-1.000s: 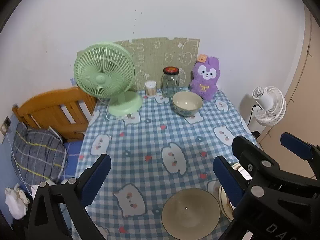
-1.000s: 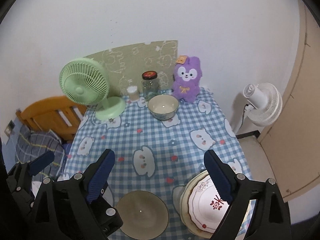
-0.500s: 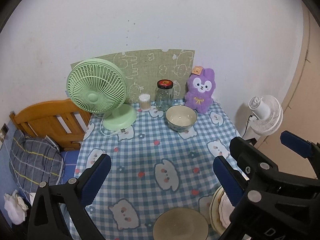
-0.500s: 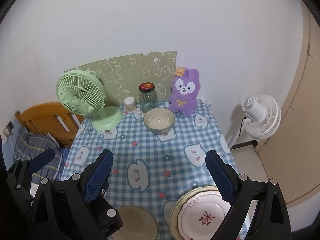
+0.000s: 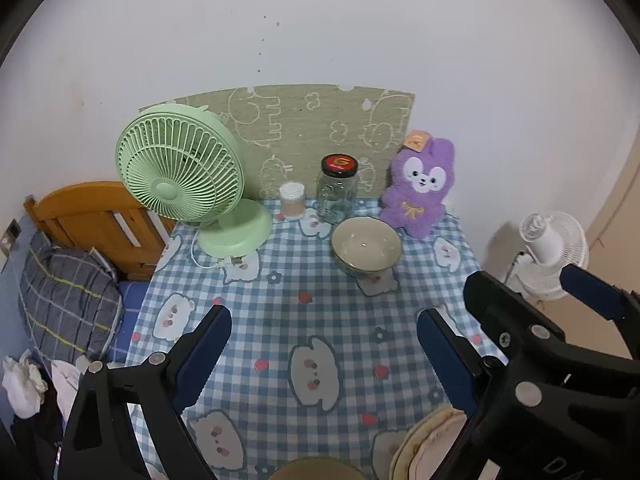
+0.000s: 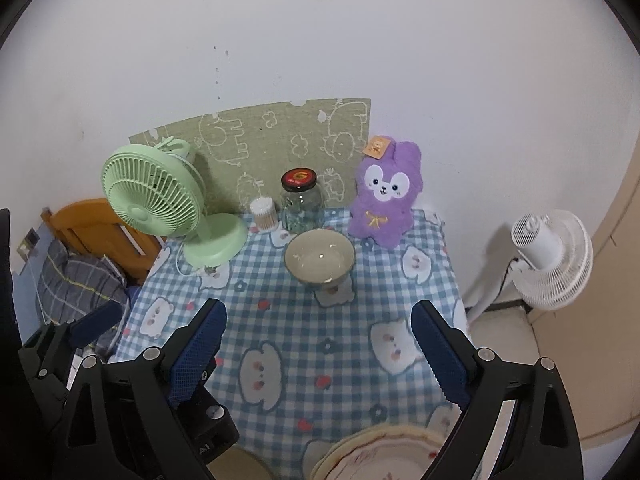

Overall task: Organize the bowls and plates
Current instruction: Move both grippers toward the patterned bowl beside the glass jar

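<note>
A pale bowl point(image 5: 366, 246) point(image 6: 319, 255) stands at the back of the checked table point(image 5: 280, 300), in front of the jar. A second bowl point(image 5: 316, 470) point(image 6: 240, 466) shows only its rim at the bottom edge. Beside it on the right lies a stack of plates point(image 5: 424, 444) point(image 6: 380, 456), the top one with a red pattern. My left gripper point(image 5: 324, 318) hangs above the table's near half. Its jaws are closing with nothing between them. My right gripper point(image 6: 319, 312) is open and empty, next to the left one on its right.
Along the back wall stand a green desk fan point(image 5: 180, 176), a small white container point(image 5: 292, 200), a glass jar point(image 5: 338, 192) with a red-and-black lid and a purple plush rabbit point(image 5: 420, 188). A wooden bed frame point(image 5: 92, 216) with a pillow lies left. A white floor fan point(image 5: 552, 248) stands right.
Both grippers have drawn back from the table. The near bowl and the plates have slid to the bottom edge of both views, and more wall shows. The left jaws stand slightly narrower.
</note>
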The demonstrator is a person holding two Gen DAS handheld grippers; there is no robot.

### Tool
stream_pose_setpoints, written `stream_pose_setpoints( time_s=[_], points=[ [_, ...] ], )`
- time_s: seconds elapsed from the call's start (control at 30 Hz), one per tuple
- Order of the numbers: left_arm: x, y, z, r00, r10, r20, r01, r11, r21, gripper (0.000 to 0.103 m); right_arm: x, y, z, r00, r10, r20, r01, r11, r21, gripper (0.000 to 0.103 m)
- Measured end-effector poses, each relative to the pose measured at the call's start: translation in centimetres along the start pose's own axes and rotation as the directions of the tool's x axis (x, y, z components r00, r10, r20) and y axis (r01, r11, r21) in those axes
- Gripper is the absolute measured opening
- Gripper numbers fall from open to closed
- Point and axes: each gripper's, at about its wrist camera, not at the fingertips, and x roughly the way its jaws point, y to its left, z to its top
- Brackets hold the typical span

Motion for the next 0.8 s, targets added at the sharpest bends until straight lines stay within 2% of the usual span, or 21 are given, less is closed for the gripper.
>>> stream_pose_setpoints(
  time_s=[0.27,0.8],
  points=[
    [3.6,-1.9,1.9,0.999,0.05,-0.016,-0.05,0.999,0.014,0.09,3.9,-2.2,2.0,1.0,0.013,0.002,-0.013,0.999,-0.031,0.095],
    [11.4,-3.4,5.1,0.997,0.071,-0.039,-0.073,0.997,-0.038,0.087,11.9,-4.4,5.2,0.999,0.045,0.013,-0.044,0.998,-0.034,0.095]
  ],
)
